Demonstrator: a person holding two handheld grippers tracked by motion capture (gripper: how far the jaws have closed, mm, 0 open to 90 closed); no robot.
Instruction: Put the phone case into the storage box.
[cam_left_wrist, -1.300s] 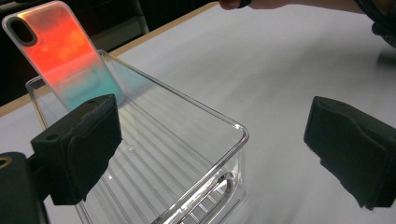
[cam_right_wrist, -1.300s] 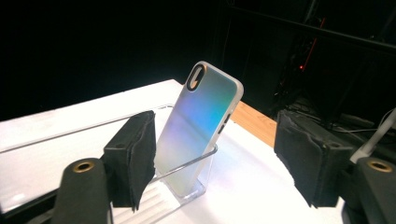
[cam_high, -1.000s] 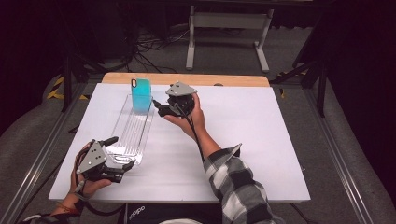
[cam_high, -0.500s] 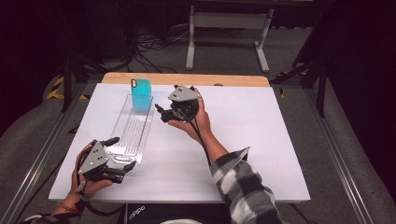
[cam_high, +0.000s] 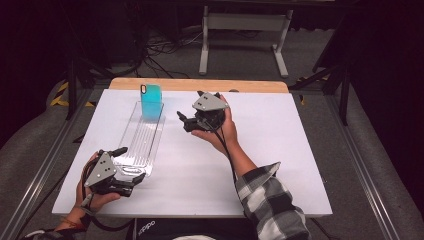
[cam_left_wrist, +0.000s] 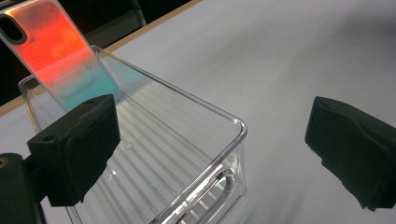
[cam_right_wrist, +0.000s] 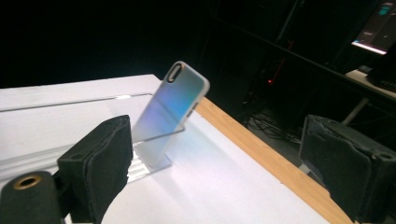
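Tray (cam_high: 142, 137): clear, on the bench (cam_high: 280, 150).
Phone case (cam_high: 150, 101): leaned at tray's far end (teal).
Left claw (cam_high: 131, 165): apart, at tray's near end.
Right claw (cam_high: 183, 122): apart, beside the tray.

White table (cam_high: 280, 165) w/ clear tray (cam_high: 142, 140) (long).

White table top (cam_high: 280, 150) with a wooden strip (cam_high: 200, 84) along its far edge. Grey carpeted floor (cam_high: 360, 150) surrounds it; metal rails (cam_high: 372, 187) run along both sides. Beyond the far edge: a grey metal stand (cam_high: 245, 30) and loose black cables (cam_high: 160, 47). Surroundings are dark. A lit monitor (cam_right_wrist: 378, 28) is visible at upper right in the right gripper view.
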